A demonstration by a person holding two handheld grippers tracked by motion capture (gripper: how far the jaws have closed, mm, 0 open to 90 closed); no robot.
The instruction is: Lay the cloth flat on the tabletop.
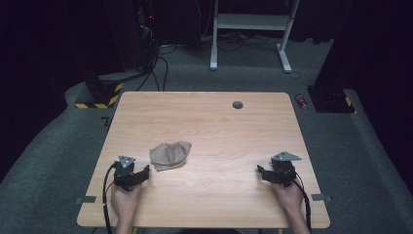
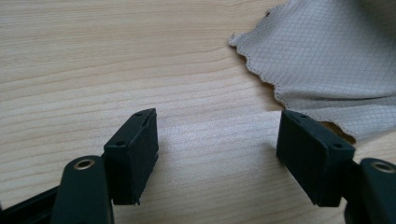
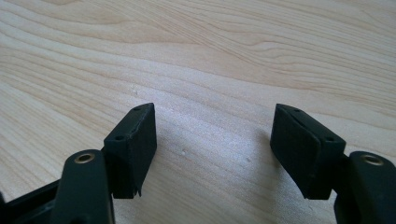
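Note:
A crumpled beige cloth lies on the wooden table, left of its middle. My left gripper rests low at the front left, just short of the cloth, its jaws open with bare wood between them. In the left gripper view the gripper points at the tabletop, and the cloth's wavy-edged corner lies just beyond the right jaw, apart from it. My right gripper sits at the front right, far from the cloth, open and empty. Its own view has the gripper over plain wood grain.
A round cable hole sits near the table's far edge. Beyond the table are a white desk frame, black stands with yellow-striped bases and cables on grey carpet. A small red can lies on the floor at the right.

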